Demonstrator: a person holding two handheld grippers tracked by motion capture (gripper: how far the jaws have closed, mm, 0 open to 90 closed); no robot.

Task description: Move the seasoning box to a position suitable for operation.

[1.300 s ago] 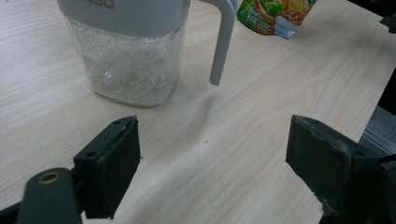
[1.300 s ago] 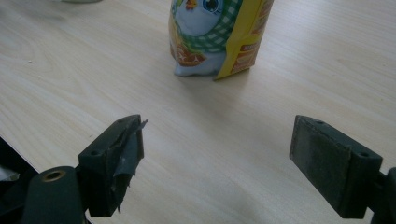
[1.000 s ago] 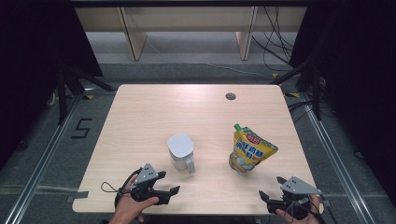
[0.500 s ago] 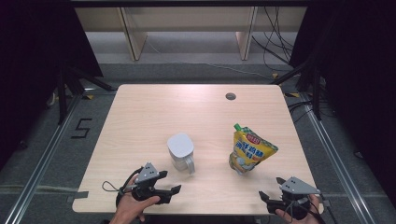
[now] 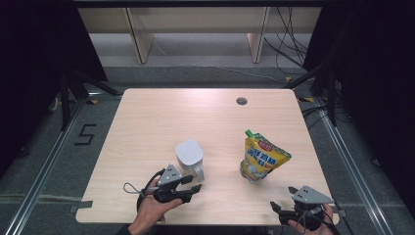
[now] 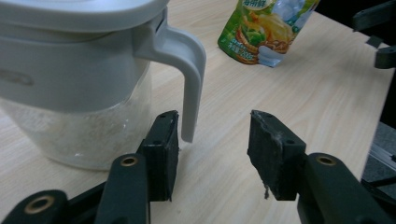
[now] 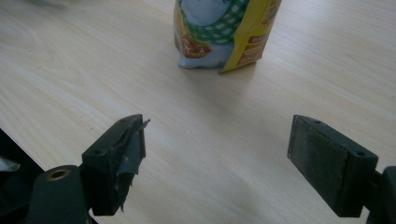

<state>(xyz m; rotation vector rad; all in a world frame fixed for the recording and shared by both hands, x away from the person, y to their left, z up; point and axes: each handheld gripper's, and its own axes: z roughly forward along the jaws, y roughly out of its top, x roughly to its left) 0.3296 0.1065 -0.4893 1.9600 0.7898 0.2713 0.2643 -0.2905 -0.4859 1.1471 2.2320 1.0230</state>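
The jug (image 5: 190, 158) is a clear-walled pitcher with a pale grey lid and a grey handle (image 6: 187, 74) that curves down its side; something white and grainy fills its lower part (seen through the wall in the left gripper view). It stands upright on the desk (image 5: 147, 122), left of the middle and near the front edge. The left tongs (image 5: 195, 183) sit just in front of it, their jaws having just been closing and now about half apart; the handle's lower end hangs just beyond the gap, beside the left jaw, not pinched. To the right stands a yellow pouch (image 5: 262, 159). The right tongs (image 5: 276, 208) rest near the front corner, well apart from the jug, jaws wide and holding nothing.
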